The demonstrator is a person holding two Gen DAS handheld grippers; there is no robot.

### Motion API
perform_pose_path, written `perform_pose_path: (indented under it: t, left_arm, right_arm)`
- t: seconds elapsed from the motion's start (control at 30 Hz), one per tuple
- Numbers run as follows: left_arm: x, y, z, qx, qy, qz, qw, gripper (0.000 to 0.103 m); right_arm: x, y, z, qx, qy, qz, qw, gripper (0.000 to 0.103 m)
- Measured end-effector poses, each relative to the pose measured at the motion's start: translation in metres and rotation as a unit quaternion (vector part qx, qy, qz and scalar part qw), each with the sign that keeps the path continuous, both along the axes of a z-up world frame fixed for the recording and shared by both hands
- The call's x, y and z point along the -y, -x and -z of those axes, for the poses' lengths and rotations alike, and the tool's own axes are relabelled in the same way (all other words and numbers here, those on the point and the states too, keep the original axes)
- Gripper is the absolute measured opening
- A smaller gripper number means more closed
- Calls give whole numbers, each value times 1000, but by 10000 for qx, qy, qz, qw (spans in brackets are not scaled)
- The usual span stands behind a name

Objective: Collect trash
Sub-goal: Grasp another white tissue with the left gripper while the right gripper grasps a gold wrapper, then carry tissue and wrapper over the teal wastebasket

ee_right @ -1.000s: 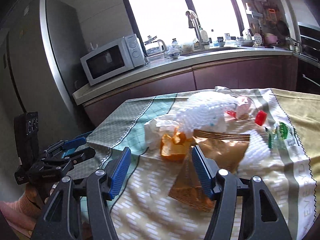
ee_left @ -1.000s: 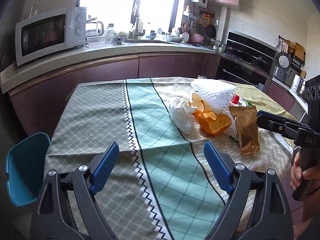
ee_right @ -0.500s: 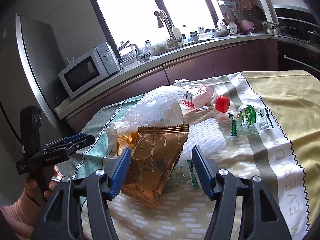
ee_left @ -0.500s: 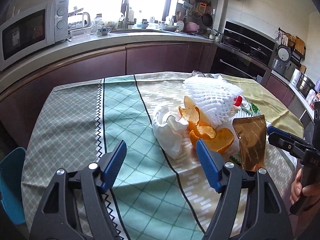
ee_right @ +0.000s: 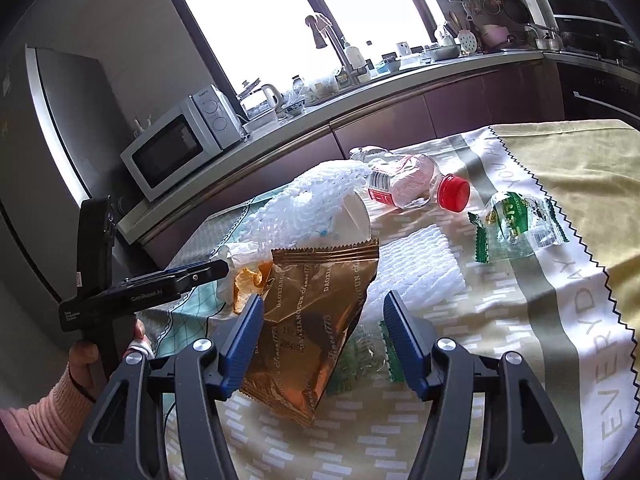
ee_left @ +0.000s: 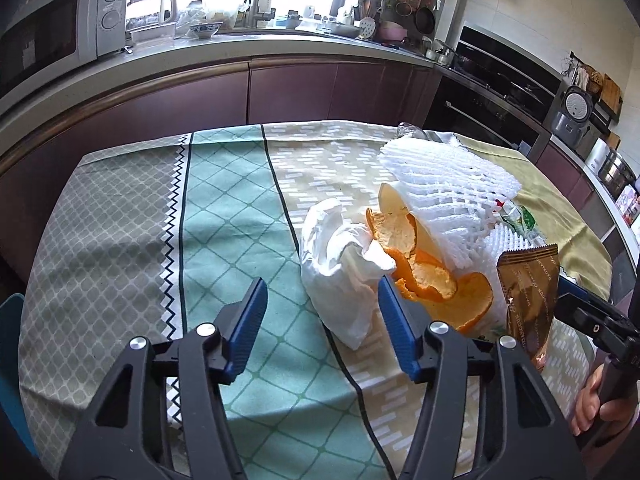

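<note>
Closing, the left gripper (ee_left: 322, 300) frames a crumpled white tissue (ee_left: 340, 268) without pressing it; the right gripper (ee_right: 322, 318) hangs half-open over a gold snack bag (ee_right: 316, 312), holding nothing.

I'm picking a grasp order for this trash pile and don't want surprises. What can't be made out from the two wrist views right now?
- Bottle: left wrist view, hidden behind the foam net; base only.
- Green wrapper: right wrist view, partly under the gold snack bag.
- Orange peel: right wrist view, mostly behind that bag.
- Crumpled tissue: its underside is hidden in both views.
- No bin in either view.
</note>
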State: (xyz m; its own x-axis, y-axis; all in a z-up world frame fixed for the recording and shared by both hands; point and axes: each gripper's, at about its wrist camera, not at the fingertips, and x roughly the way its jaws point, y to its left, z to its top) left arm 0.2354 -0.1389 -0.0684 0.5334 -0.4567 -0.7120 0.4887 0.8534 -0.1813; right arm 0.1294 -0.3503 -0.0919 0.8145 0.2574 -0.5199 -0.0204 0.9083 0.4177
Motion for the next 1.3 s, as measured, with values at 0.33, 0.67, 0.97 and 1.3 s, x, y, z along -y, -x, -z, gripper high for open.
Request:
perform_pose_path:
  t: [0.33, 0.67, 0.97, 1.3]
  left_arm:
    - [9, -10, 12, -362, 115, 163, 9991, 23]
    - [1, 5, 7, -230, 186, 196, 9994, 7]
    - [-27, 27, -15, 62, 349, 60, 9994, 6]
    - [-73, 63, -40, 454, 403, -172, 9980, 6]
  right_arm:
    - [4, 0, 1, -34, -156, -96, 9998, 42]
    - [2, 5, -5, 58, -218, -220, 9995, 8]
    - [-12, 11, -19, 259, -172, -431, 9986, 2]
    - [-31, 14, -34, 443, -169, -658, 9967, 2]
